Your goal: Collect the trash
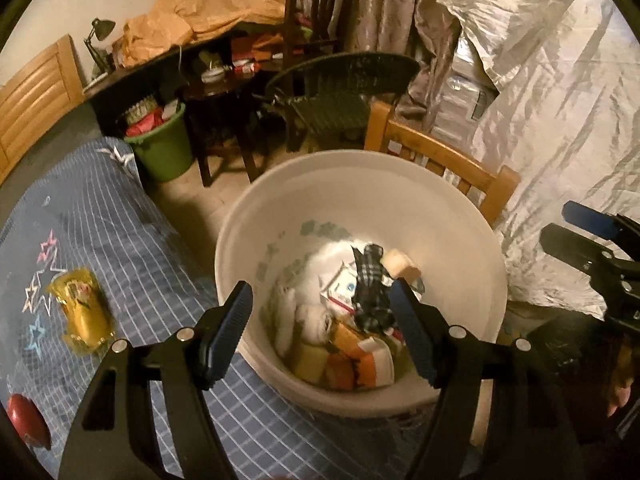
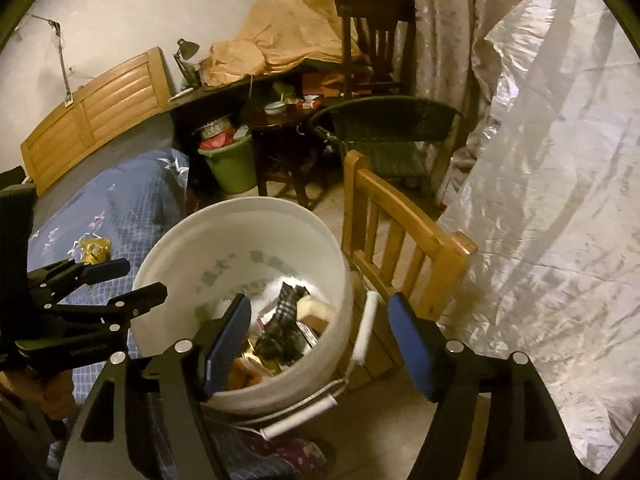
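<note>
Left gripper [image 1: 324, 332] hovering over the white bucket [image 1: 280, 208], tilted down toward its mouth, fingers spread wide, nothing between them. Right gripper [image 2: 320, 344] poised just to the right, over the bucket's rim and white-gripped handle [image 2: 366, 328], angled down, fingers likewise wide apart and empty. Each gripper visible at the edge of the other's view, side by side, close but not touching. Trash piled in the bucket: a dark plaid scrap [image 1: 370, 292] on top, white tissue [image 1: 308, 316], orange and white packaging [image 1: 360, 360]. Bucket standing against the edge of a bed with a blue checked cover [image 1: 120, 240], next to a wooden chair [image 2: 400, 236]. Still on the bed: a yellow wrapper [image 1: 82, 312] to the left of the bucket, and a red round thing [image 1: 26, 420] nearer the camera, too cut off to identify.
</note>
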